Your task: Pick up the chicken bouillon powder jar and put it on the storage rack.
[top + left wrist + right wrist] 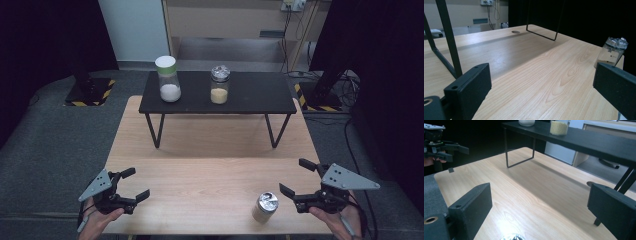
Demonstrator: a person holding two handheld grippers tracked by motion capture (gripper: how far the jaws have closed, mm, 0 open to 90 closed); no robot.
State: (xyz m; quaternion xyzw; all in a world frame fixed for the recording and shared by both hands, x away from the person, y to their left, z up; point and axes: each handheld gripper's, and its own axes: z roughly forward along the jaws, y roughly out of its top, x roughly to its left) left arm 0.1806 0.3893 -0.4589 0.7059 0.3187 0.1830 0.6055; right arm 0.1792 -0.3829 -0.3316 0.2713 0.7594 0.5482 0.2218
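The right tongs [295, 177] stand with jaws wide apart and nothing between them, just right of the small clear glass jar with a crinkled silvery lid [265, 207]; the left tongs [134, 185], likewise spread and empty, sit well apart from that jar, toward the left front corner.

The light wooden bench [210, 175] carries everything. Behind the jar, toward the far edge, stands a low black shelf on thin wire legs [217, 92]. On it, behind and left of the jar, are a clear jar with a white-and-green lid holding white grains [167, 78] and a clear jar with a silvery lid holding yellowish grains [220, 84].

The jar near the front edge stands upright, partly filled with pale tan grains. In the right gripper view just a sliver of its shiny lid shows at the bottom edge; in the left gripper view the right jaw cuts off its base.
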